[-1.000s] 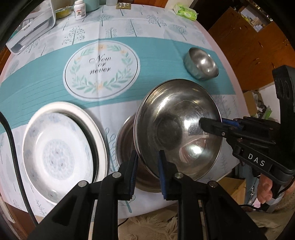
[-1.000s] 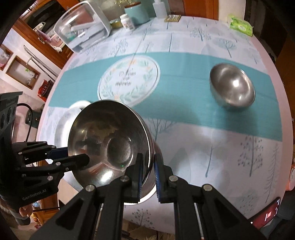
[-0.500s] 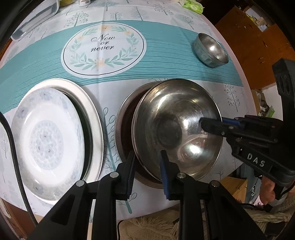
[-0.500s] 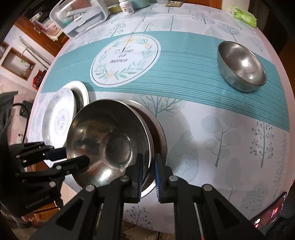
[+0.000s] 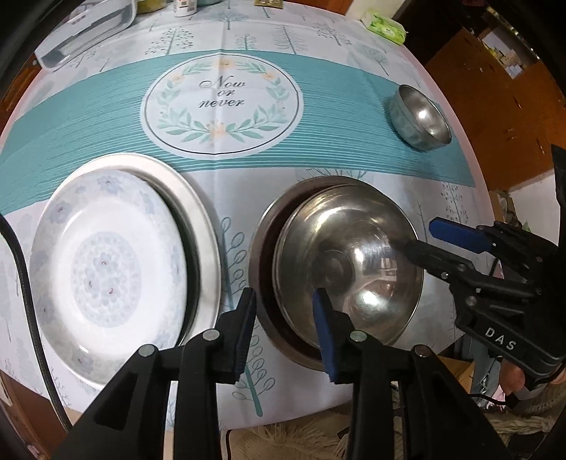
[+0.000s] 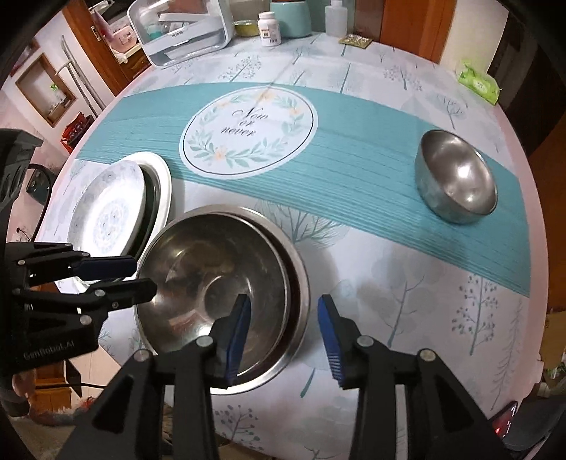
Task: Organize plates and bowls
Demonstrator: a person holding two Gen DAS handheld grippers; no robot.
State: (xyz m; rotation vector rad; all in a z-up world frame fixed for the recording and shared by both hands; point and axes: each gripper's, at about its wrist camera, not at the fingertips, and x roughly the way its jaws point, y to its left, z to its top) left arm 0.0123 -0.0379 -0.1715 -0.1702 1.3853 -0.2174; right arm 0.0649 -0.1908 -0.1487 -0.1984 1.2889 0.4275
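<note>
A large steel bowl [image 5: 357, 262] [image 6: 212, 276] rests nested inside a wider steel bowl [image 5: 263, 247] [image 6: 299, 283] near the table's front edge. My left gripper [image 5: 284, 332] is open, its jaws straddling the bowls' left rims. My right gripper [image 6: 284, 336] is open, its jaws straddling the right rims. A white patterned plate [image 5: 106, 272] [image 6: 106, 208] lies on a steel plate [image 5: 198, 212] [image 6: 161, 184] to the left. A small steel bowl [image 5: 421, 120] [image 6: 456, 173] stands at the right on the teal band.
The tablecloth has a round "Now or never" emblem [image 5: 221, 102] in the middle. At the back stand a clear container [image 6: 184, 32], a pill bottle [image 6: 269, 28], a teal jar [image 6: 290, 17] and a green wipes pack [image 6: 477, 81]. The table edge is just below the bowls.
Both grippers lowered the large steel bowl into the wider bowl and opened, letting go of its rim. It now rests level.
</note>
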